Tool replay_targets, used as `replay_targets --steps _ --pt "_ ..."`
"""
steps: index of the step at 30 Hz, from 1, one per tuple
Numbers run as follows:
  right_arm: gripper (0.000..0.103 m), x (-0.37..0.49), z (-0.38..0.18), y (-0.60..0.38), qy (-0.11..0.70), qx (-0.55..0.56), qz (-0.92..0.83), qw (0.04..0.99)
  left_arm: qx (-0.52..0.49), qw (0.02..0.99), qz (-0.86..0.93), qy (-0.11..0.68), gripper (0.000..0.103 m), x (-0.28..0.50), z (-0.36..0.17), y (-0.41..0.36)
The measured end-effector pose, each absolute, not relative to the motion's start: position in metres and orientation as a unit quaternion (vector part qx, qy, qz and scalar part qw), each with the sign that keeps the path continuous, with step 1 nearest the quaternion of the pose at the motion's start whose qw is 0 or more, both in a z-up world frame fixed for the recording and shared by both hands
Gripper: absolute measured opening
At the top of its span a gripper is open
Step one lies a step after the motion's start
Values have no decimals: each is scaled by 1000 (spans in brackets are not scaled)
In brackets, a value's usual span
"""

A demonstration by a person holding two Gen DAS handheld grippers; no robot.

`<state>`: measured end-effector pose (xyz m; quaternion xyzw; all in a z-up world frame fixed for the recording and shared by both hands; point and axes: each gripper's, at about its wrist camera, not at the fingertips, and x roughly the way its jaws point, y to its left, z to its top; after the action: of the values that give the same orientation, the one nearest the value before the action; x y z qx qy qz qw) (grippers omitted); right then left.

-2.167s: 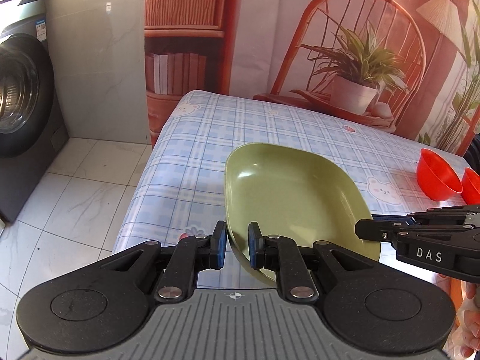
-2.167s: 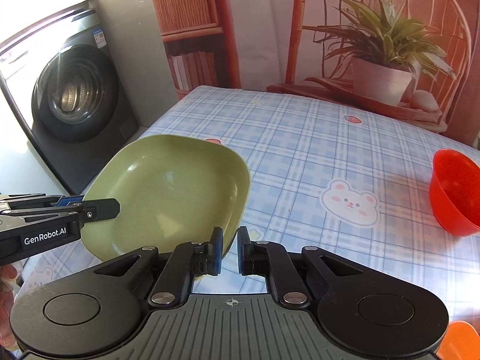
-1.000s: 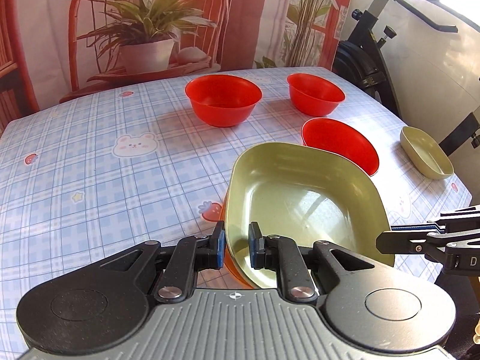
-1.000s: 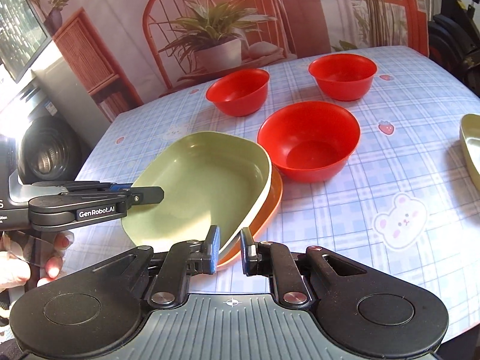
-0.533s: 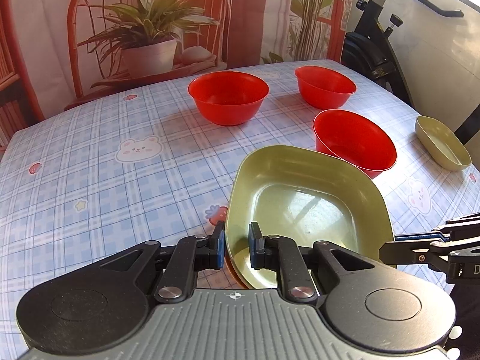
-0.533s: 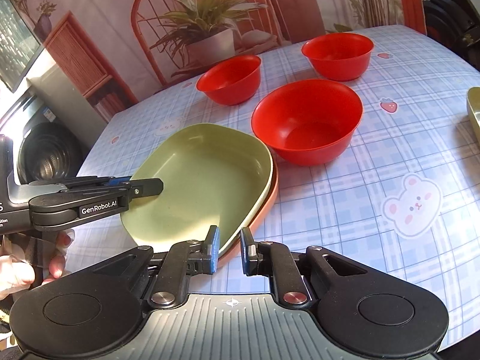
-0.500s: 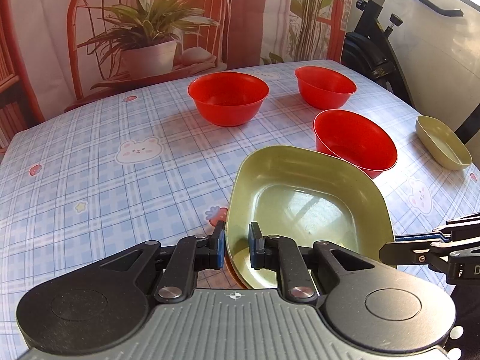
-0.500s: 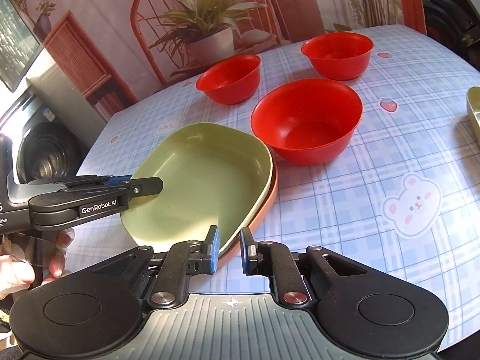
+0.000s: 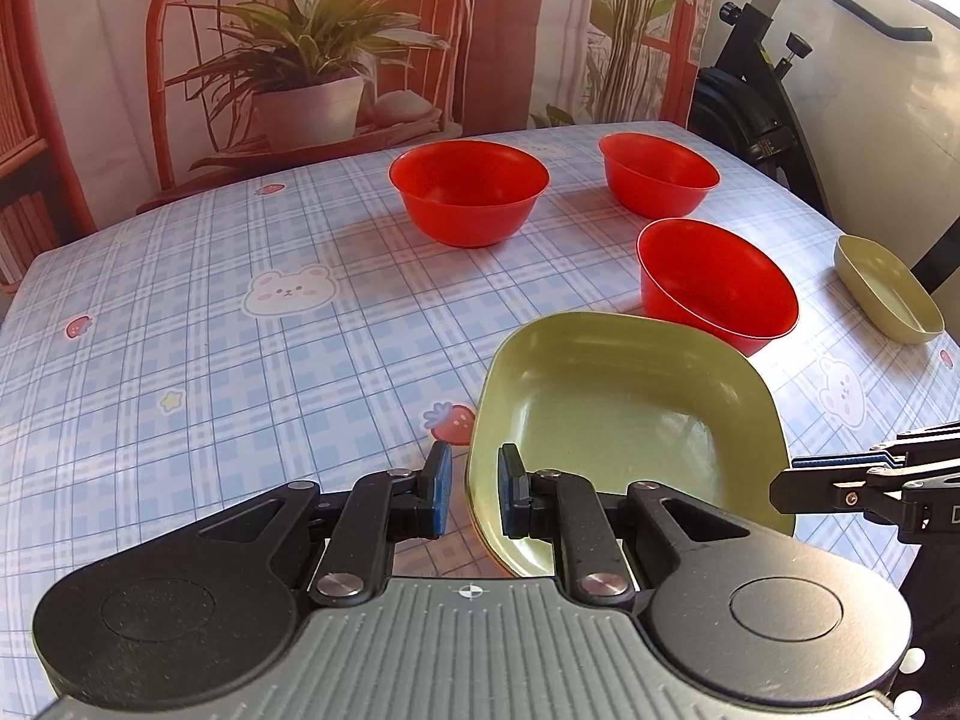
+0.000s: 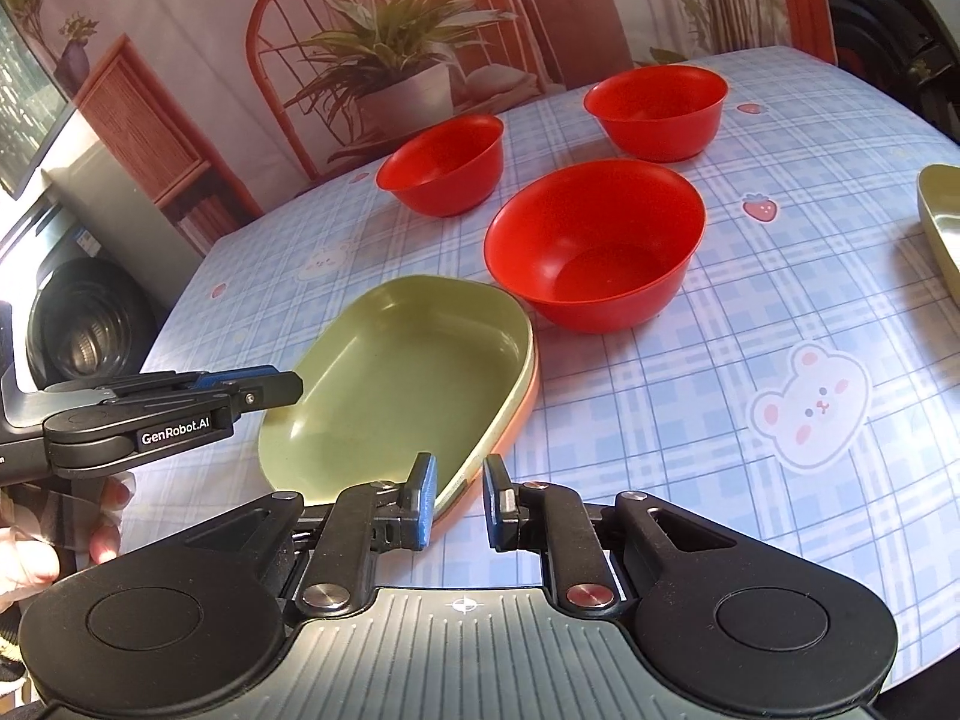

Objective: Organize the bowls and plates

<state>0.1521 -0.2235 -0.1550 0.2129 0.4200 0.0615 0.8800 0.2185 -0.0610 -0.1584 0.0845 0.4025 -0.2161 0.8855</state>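
Note:
A green plate (image 9: pixel 624 414) (image 10: pixel 396 396) lies nested in an orange plate (image 10: pixel 519 414) on the checked tablecloth (image 9: pixel 240 390). My left gripper (image 9: pixel 474 492) is shut on the green plate's near-left rim; it shows from the side at the left (image 10: pixel 270 387) of the right wrist view. My right gripper (image 10: pixel 459 501) straddles the rim of both plates at the opposite corner, and its jaws are opening, with the right pad off the rim. Three red bowls (image 9: pixel 468 192) (image 9: pixel 658 174) (image 9: pixel 714 282) stand beyond, the nearest just behind the plates (image 10: pixel 594 246).
A small green dish (image 9: pixel 888 288) (image 10: pixel 939 222) sits near the table's right edge. An exercise bike (image 9: pixel 780 90) stands past that edge, a washing machine (image 10: pixel 90 330) past the left one. A person's hand (image 10: pixel 36 540) holds the left gripper.
Both grippers carried the green plate from the table's left end and set it down into the orange plate beside the nearest red bowl. The right jaws have widened slightly.

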Motion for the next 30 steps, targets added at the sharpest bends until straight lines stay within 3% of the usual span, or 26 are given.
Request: replay_targets --steps 24,30 --pt "15 153 -162 -229 421 236 52 874 55 884 -199 419 20 216 -166 -52" --pt "17 150 -144 -240 388 240 50 889 37 893 -202 401 20 215 -144 -56"
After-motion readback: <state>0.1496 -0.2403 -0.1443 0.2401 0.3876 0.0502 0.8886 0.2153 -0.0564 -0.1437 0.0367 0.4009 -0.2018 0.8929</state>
